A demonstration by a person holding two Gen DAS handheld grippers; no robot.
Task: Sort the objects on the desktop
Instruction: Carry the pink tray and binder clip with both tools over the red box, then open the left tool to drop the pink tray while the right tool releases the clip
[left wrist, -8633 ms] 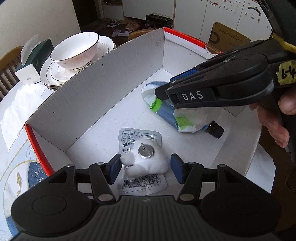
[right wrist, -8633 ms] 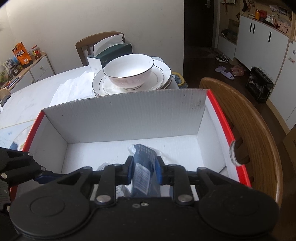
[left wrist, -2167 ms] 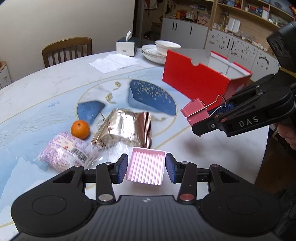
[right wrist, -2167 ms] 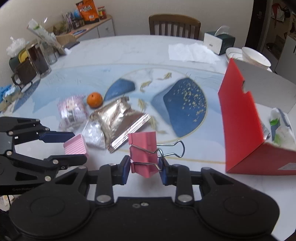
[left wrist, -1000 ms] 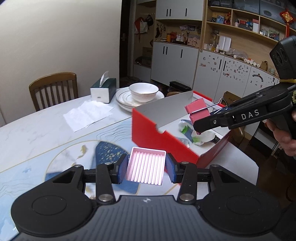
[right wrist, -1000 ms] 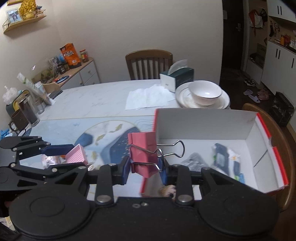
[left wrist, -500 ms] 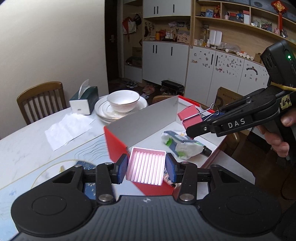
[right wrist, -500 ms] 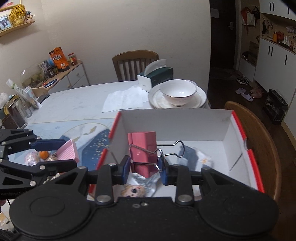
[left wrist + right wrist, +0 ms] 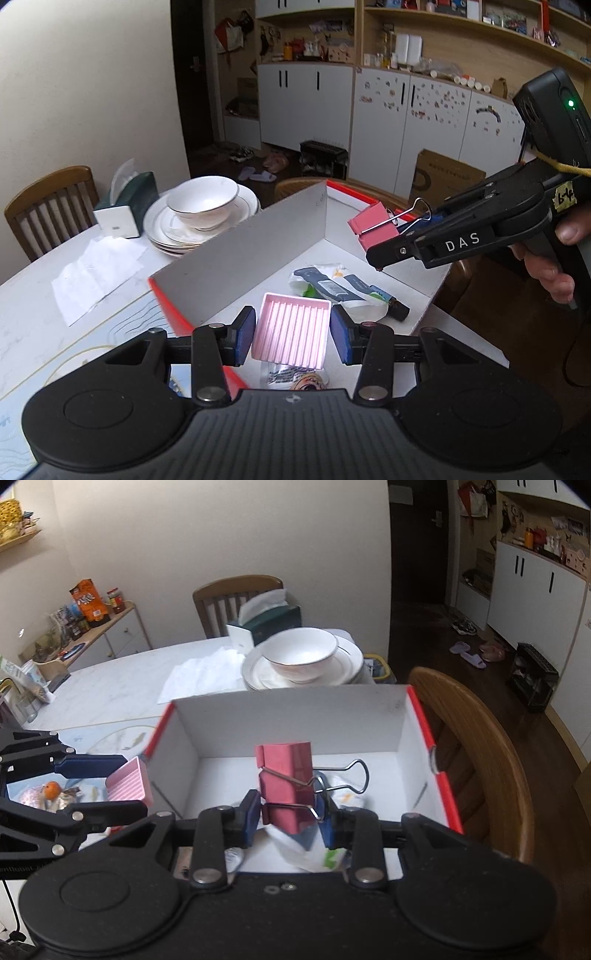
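Release should wait until both loads hang inside the red box (image 9: 421, 716): left tool (image 9: 291, 334) clamped on the pink tray (image 9: 291, 334) over its near-left corner, right tool (image 9: 290, 818) clamped on the pink binder clip (image 9: 286, 782) mid-box, then lowered gently.

Both wrist cameras looked down from close above the red box (image 9: 243, 254), one from its corner, one facing its far wall (image 9: 295, 716); each saw inside.

box (image 9: 436, 764) red, white inside | clip (image 9: 286, 775) pink | tray (image 9: 291, 334) pink, ribbed
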